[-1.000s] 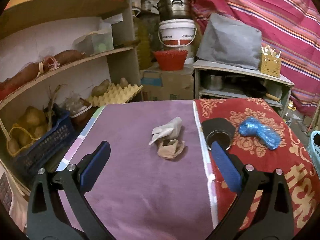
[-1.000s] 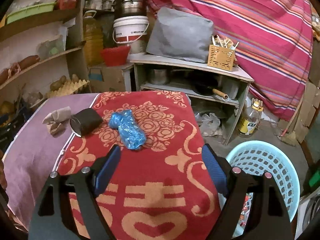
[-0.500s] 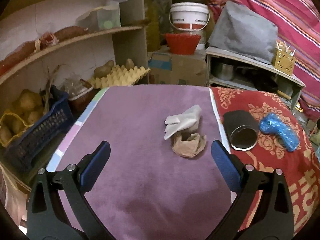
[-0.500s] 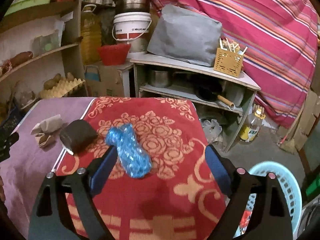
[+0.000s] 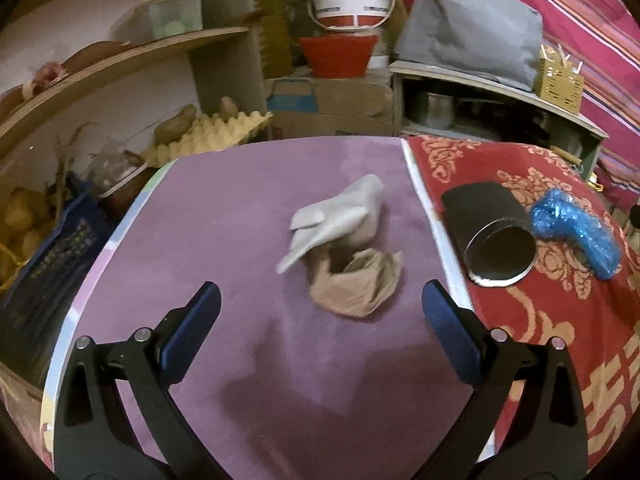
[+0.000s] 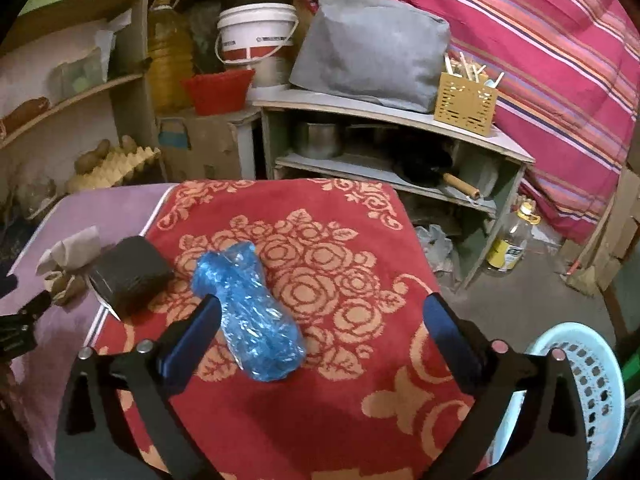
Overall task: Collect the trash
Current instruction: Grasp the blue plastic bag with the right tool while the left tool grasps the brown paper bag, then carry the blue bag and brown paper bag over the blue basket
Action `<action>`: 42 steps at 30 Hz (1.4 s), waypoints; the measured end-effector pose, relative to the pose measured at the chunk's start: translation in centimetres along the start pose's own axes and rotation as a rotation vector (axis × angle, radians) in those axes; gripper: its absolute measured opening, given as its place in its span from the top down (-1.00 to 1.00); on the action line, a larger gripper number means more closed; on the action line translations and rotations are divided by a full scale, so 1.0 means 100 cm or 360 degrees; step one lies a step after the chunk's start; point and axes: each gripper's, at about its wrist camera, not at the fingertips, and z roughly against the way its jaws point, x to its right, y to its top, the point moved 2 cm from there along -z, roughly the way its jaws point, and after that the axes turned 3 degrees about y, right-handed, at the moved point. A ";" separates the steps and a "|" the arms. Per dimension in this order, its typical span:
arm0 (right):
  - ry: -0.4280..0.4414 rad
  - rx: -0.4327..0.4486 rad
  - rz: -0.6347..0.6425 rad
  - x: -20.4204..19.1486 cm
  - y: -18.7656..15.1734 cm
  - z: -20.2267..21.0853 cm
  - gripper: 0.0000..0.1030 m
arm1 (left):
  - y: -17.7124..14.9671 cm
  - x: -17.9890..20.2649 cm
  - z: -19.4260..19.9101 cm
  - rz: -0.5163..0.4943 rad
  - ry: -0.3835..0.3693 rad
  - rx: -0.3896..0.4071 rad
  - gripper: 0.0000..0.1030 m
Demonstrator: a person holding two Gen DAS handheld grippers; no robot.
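Note:
A crumpled brown paper (image 5: 354,282) and a white tissue (image 5: 336,216) lie together on the purple cloth (image 5: 224,216). My left gripper (image 5: 320,312) is open and empty, just short of the brown paper. A black can (image 5: 490,232) lies on its side on the red floral cloth (image 6: 340,264), with a crumpled blue plastic bag (image 6: 248,312) beside it. My right gripper (image 6: 320,320) is open and empty, its left finger next to the blue bag. The can (image 6: 128,270), the tissue (image 6: 72,246) and the blue bag (image 5: 576,232) show in both views.
A light blue laundry basket (image 6: 580,380) stands on the floor at the table's right. Shelves with sweet potatoes, an egg tray (image 5: 208,136) and a dark blue crate (image 5: 48,256) lie left. A low cabinet (image 6: 380,148) with pots, a white bucket (image 6: 256,36) and a grey bag stands behind.
Both grippers have moved forward and down toward the table. The paper and tissue sit closer to the left gripper; the blue bag sits closer to the right one. Nothing was grasped.

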 end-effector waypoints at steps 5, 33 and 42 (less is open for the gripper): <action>-0.0001 -0.0109 0.0059 -0.008 -0.006 -0.019 -0.91 | 0.003 0.006 -0.014 -0.0021 -0.0053 -0.0063 -0.61; 0.0202 -0.0132 0.0115 -0.013 -0.017 -0.001 0.70 | 0.010 0.011 0.027 -0.0123 -0.0145 -0.0009 0.12; 0.0175 0.0045 0.0048 0.017 -0.020 0.084 0.70 | 0.012 0.031 0.092 -0.0107 -0.0227 0.0133 0.12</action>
